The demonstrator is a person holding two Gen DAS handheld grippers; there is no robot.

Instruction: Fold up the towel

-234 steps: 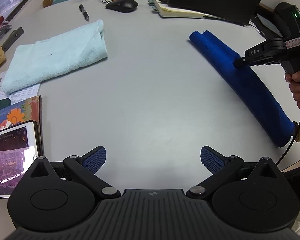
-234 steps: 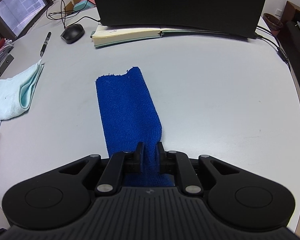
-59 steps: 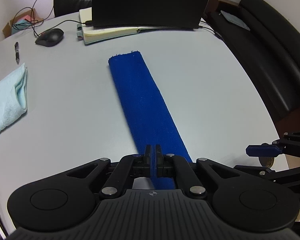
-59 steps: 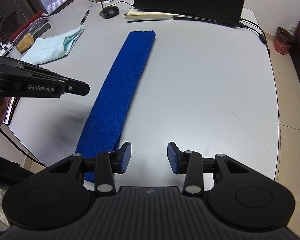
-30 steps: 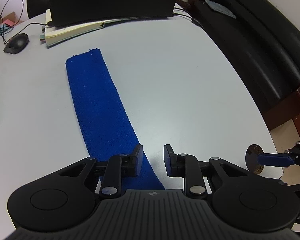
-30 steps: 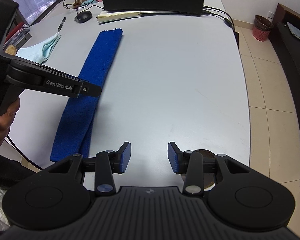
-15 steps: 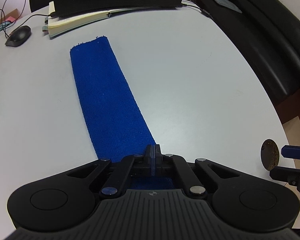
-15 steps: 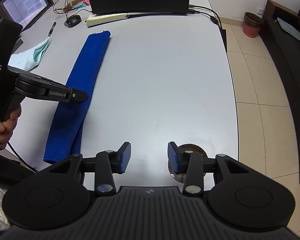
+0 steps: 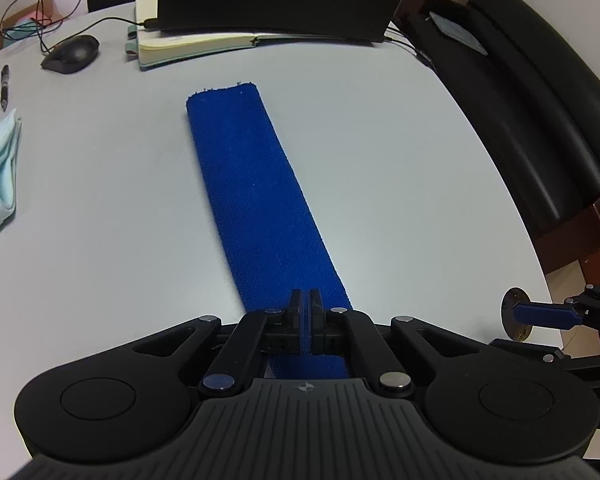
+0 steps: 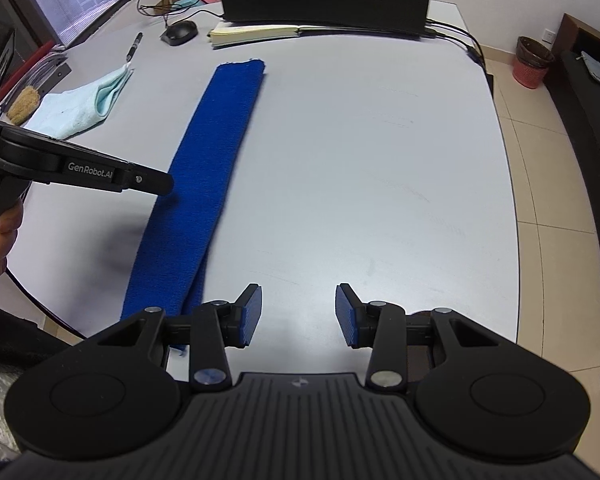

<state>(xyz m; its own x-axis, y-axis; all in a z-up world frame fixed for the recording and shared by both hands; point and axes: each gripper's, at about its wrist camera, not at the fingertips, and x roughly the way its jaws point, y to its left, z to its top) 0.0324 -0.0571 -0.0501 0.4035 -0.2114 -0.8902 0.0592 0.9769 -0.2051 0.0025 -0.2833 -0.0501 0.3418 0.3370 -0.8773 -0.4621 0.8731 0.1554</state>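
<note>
The left tongs (image 9: 304, 316) are pressed together, their pads meeting on the near end of the towel (image 9: 256, 200), low over the worktop. The right tongs (image 10: 299, 314) are spread wide with nothing between the blue pads (image 10: 251, 312), hovering off to the right of the left ones.

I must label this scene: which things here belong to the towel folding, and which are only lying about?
Job: blue towel; left gripper, shut on its near end; right gripper, open.

Lying about: light blue towel; mouse; pen; open notebook.
</note>
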